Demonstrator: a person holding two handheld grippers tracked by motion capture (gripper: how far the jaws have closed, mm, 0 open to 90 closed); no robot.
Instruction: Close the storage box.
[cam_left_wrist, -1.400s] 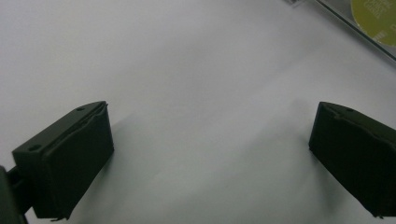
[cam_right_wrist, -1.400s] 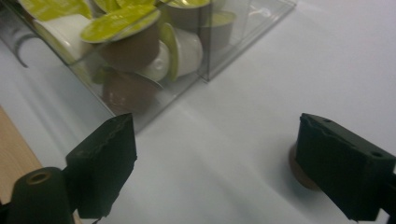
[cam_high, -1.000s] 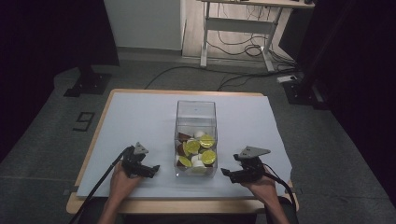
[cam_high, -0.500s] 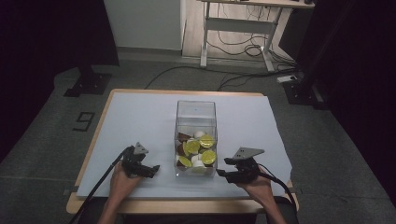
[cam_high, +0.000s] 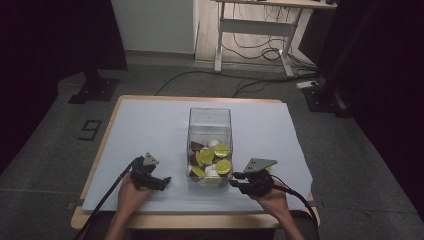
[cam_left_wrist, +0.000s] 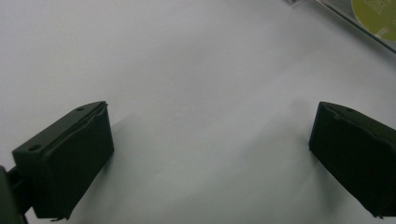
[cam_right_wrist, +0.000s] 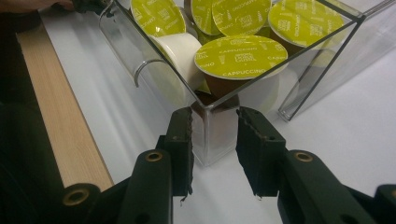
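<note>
A tall clear plastic box (cam_high: 210, 145) with straight walls stands on the white sheet (cam_high: 150, 125) covering the wooden table (cam_high: 102, 132), towards the person's edge; its lower part holds a heap of round coffee capsules (cam_high: 212, 159), most with lime-green foil lids (cam_right_wrist: 240, 56), some cream-bodied (cam_right_wrist: 180, 49), some brown; the upper part is empty. The right gripper (cam_right_wrist: 214, 149) sits low at the box's near right corner, its jaws partly open with the clear corner edge between them, the pads close to the walls; whether they touch, I cannot tell. The left gripper (cam_left_wrist: 210, 158) rests left of the box, jaws spread wide over bare white sheet, holding nothing. The nearest green lid reads "CAPPUCCINO"; the smaller print is too fine to read.
</note>
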